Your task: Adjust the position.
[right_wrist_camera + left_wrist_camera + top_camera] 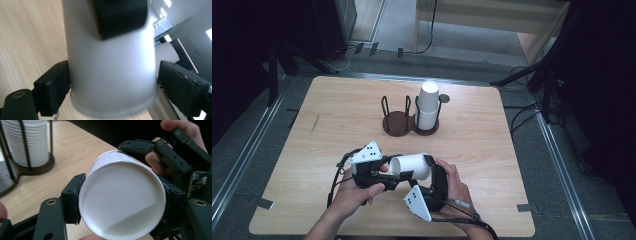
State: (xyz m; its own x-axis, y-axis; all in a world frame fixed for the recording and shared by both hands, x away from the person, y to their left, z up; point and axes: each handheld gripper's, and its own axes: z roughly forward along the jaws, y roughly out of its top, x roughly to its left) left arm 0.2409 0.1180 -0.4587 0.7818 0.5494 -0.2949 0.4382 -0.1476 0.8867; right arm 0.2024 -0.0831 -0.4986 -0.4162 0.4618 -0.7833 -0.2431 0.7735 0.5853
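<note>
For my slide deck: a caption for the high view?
Two hand-held grippers hold a white paper cup sideways above the table.

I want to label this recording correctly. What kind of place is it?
Probably a lab or office test room: a bare wooden table on grey carpet, black stands and cables around it, and ceiling lights seen behind the cup.

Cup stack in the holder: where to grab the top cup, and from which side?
Grip the top cup on its side wall above the holder's wire posts, coming from above. It stands upside down, base up, clear of the posts; lower down the posts block the tool.
</note>
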